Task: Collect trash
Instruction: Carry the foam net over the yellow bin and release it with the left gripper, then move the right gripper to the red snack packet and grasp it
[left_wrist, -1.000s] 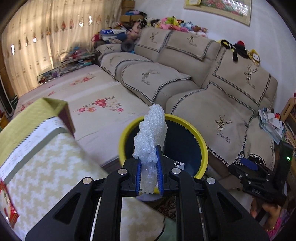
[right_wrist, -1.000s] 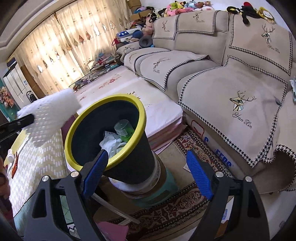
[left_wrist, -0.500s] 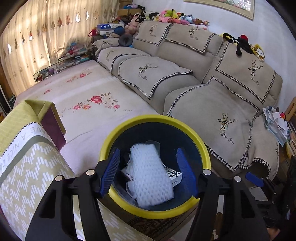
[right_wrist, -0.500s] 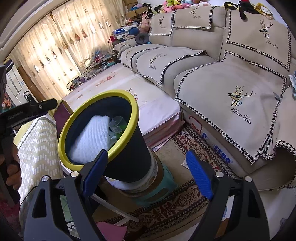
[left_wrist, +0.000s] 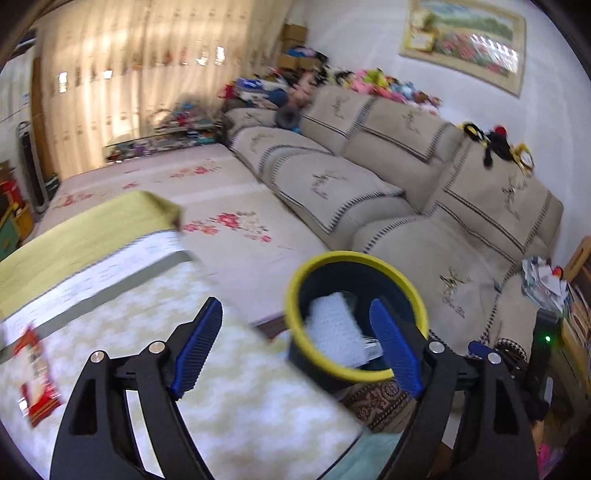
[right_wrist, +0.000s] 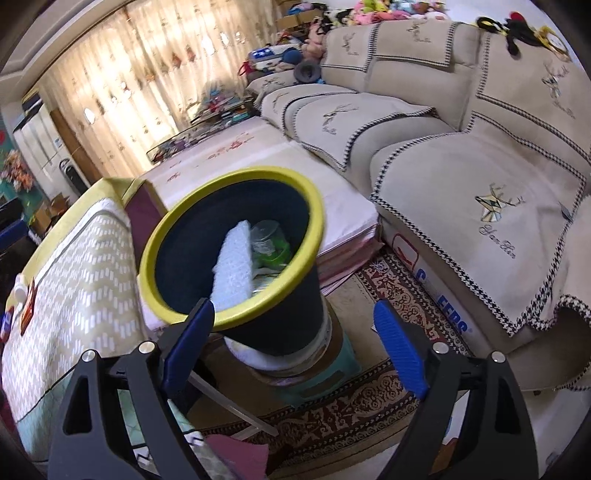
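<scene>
A dark bin with a yellow rim (left_wrist: 332, 258) (right_wrist: 236, 177) stands on a teal stool beside the table. A white foam net sleeve (left_wrist: 336, 338) (right_wrist: 234, 271) lies inside it, next to a green plastic bottle (right_wrist: 273, 245). My left gripper (left_wrist: 295, 350) is open and empty, above the table edge, left of the bin. My right gripper (right_wrist: 295, 350) is open and empty, low in front of the bin. A red snack wrapper (left_wrist: 37, 373) (right_wrist: 27, 308) lies on the table.
The table has a beige zigzag cloth (left_wrist: 147, 332) (right_wrist: 74, 295). A beige sofa (left_wrist: 406, 206) (right_wrist: 480, 166) runs behind the bin, a low floral-covered platform (left_wrist: 229, 221) beside it. A patterned rug (right_wrist: 351, 398) covers the floor. Papers (left_wrist: 543, 280) lie on the sofa arm.
My left gripper opened and let the foam net drop into the bin, then swung back left over the table. The right gripper stayed open and shifted slightly.
</scene>
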